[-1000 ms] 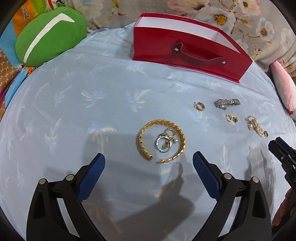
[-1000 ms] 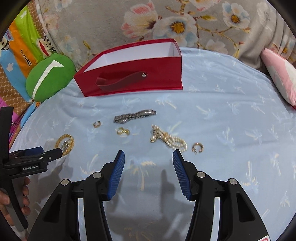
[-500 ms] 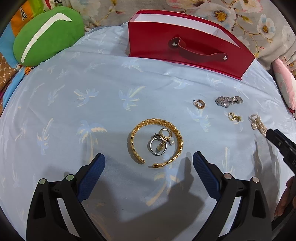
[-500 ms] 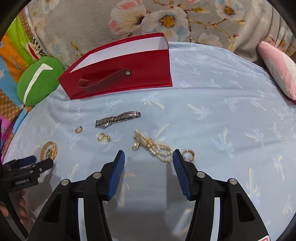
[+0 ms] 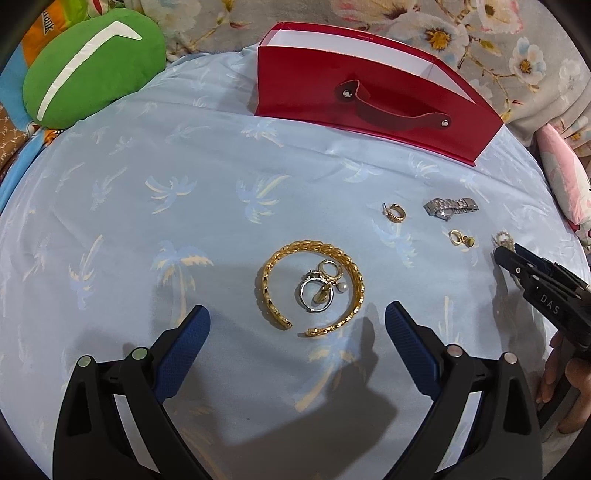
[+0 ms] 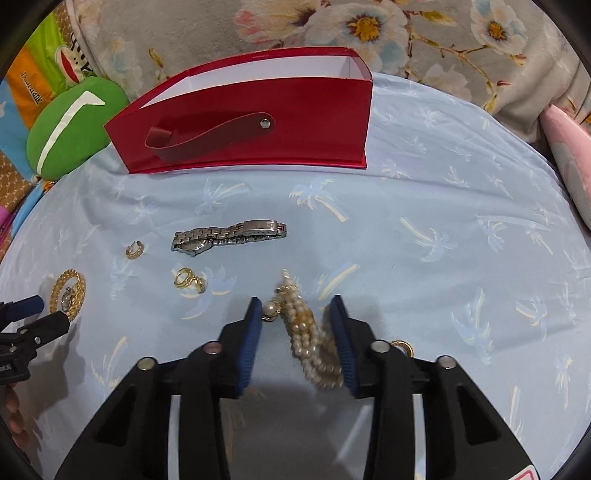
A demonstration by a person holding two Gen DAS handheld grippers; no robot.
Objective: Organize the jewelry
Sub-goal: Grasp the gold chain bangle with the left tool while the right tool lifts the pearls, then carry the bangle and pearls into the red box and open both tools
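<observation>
A red open-top box [image 5: 373, 96] [image 6: 251, 122] stands at the back of the blue cloth. My left gripper [image 5: 297, 317] is open just in front of a gold bracelet [image 5: 310, 284] that rings a silver ring and small earrings. My right gripper [image 6: 297, 314] is open, its fingers either side of a pearl bracelet [image 6: 310, 332]. A silver watch [image 6: 229, 236] [image 5: 448, 207], a gold hoop earring [image 6: 133, 249] [image 5: 394, 213] and gold rings [image 6: 189, 279] [image 5: 460, 238] lie between. Another gold hoop [image 6: 402, 347] shows behind the right finger.
A green cushion [image 5: 92, 62] [image 6: 74, 125] lies at the back left. A pink pillow [image 6: 569, 158] sits at the right edge. A floral blanket [image 6: 369, 33] backs the box. The right gripper's tip [image 5: 517, 262] enters the left wrist view from the right.
My right gripper has moved forward and down so the pearl bracelet now lies between its fingers. The left gripper has edged closer to the gold bracelet.
</observation>
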